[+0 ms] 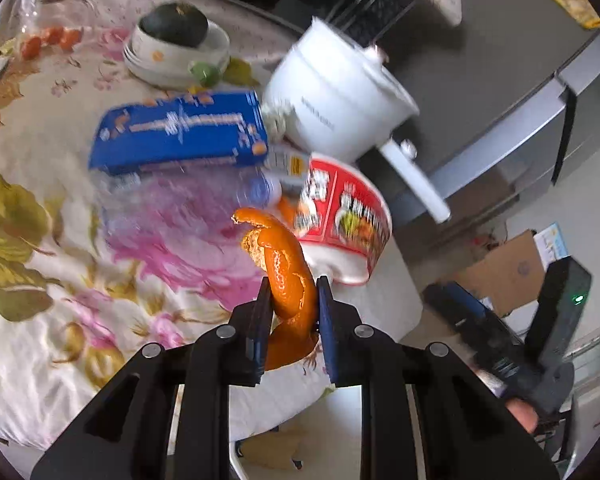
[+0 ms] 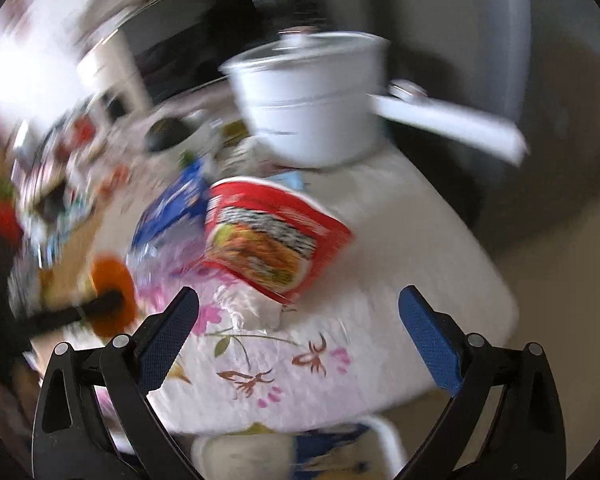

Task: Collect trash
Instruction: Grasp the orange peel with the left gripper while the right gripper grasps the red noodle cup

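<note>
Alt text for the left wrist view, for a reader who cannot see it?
The left gripper is shut on a curled strip of orange peel, held above a floral tablecloth. Behind it are a red instant noodle bowl, a blue box and a white electric pot; the right gripper shows at far right.

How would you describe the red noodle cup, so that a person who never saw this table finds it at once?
Start at the white pot with the long handle, near the edge of the flowered tablecloth. Just in front of it stands the noodle cup, beside the blue box. It alone is a red bowl with a noodle picture and a white base; the left gripper holds an orange peel before it.
</note>
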